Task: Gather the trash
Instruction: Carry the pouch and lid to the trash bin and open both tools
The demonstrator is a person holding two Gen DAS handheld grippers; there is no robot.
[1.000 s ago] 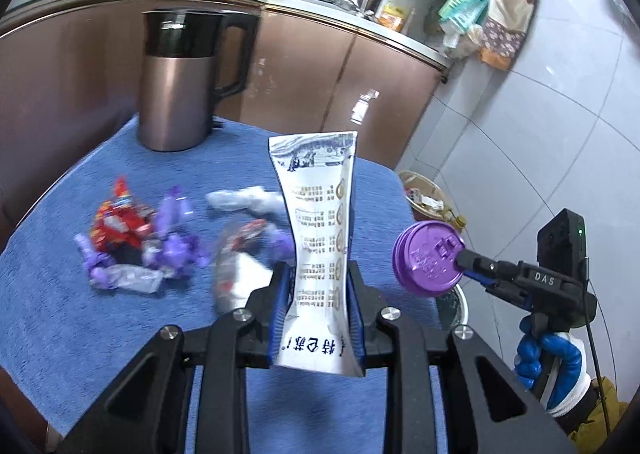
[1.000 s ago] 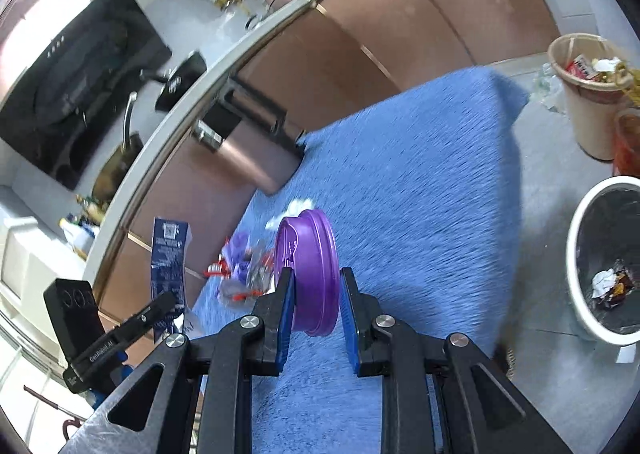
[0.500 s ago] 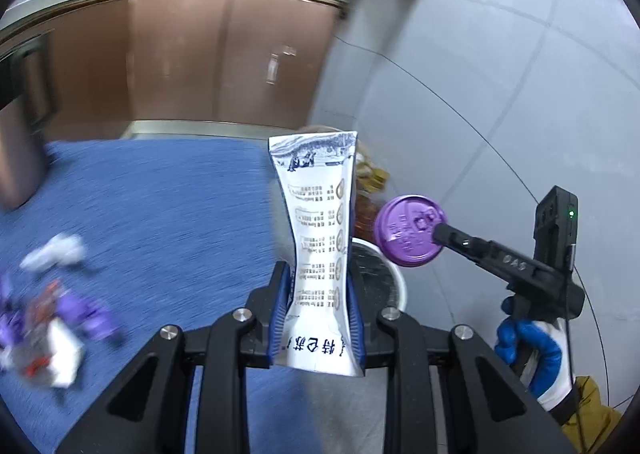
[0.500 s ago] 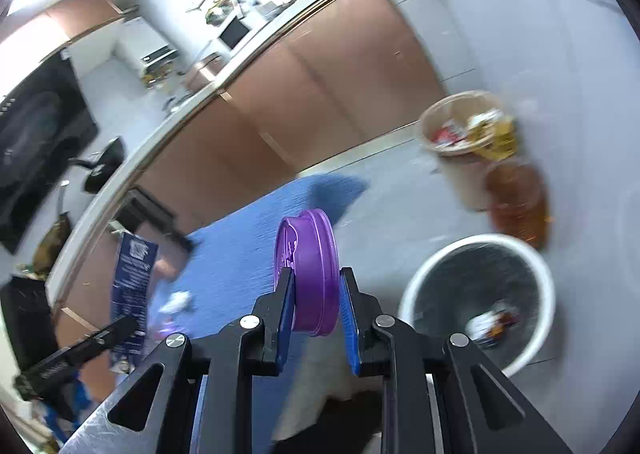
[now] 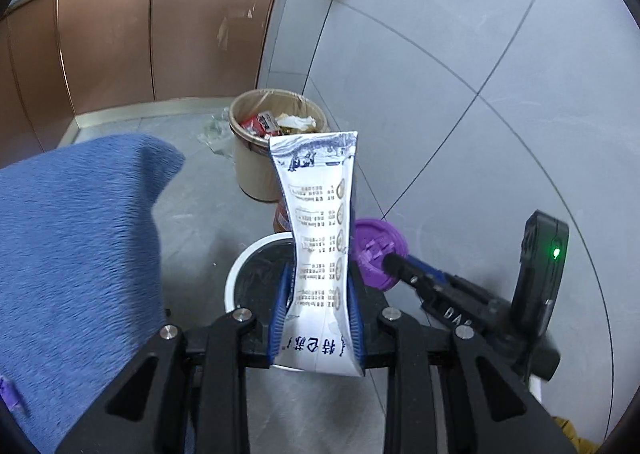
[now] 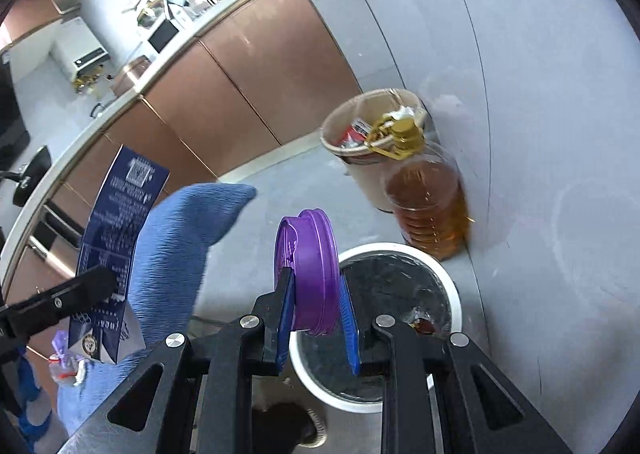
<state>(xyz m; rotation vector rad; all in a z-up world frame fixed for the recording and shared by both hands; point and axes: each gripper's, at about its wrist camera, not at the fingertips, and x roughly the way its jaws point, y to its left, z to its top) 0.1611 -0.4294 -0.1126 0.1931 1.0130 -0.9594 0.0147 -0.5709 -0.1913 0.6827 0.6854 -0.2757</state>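
Observation:
My left gripper [image 5: 318, 302] is shut on a flattened white and blue milk carton [image 5: 320, 222] and holds it upright over the white-rimmed trash bin [image 5: 256, 254] on the floor. My right gripper [image 6: 318, 306] is shut on a purple plastic cup lid [image 6: 310, 274], held on edge over the same bin [image 6: 400, 250]. The lid [image 5: 378, 250] and the right gripper show at the right of the left wrist view. The carton [image 6: 116, 230] shows at the left of the right wrist view.
A beige bin [image 5: 256, 170] full of rubbish stands behind the white bin, with an amber oil bottle [image 6: 428, 202] beside it by the wall. The blue-clothed table [image 5: 72, 254] lies to the left, with some wrappers [image 6: 64, 358] on it. Brown cabinets stand behind.
Both grippers have swung right, away from the table and the wrappers, and now hold the carton and the lid over the white bin. Both grips are unchanged.

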